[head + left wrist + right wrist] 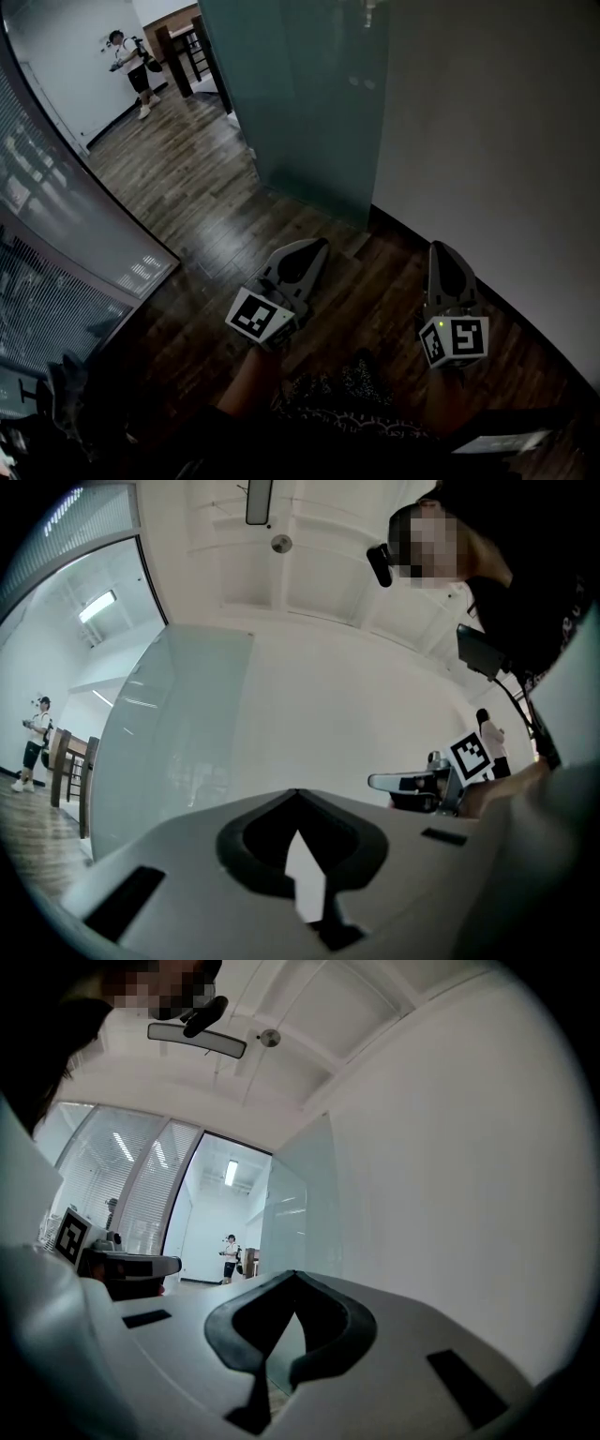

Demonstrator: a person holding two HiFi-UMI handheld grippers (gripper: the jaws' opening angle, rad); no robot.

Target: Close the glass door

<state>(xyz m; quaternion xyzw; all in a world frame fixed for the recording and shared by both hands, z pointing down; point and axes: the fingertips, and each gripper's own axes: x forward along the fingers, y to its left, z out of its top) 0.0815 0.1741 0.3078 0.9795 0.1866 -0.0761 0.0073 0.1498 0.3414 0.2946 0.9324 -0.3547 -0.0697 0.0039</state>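
Note:
The frosted glass door stands ahead, swung away from the white wall on its right. My left gripper is held above the wood floor, short of the door and apart from it; its jaws meet at the tip with nothing between them. My right gripper hangs beside it near the wall, also shut and empty. In the left gripper view the door fills the left beyond the closed tips. In the right gripper view the door stands straight ahead of the closed tips.
A curved glass partition with blinds runs along the left. Dark wood floor leads to a far room, where a person stands near wooden furniture. The wall's dark skirting runs close on the right.

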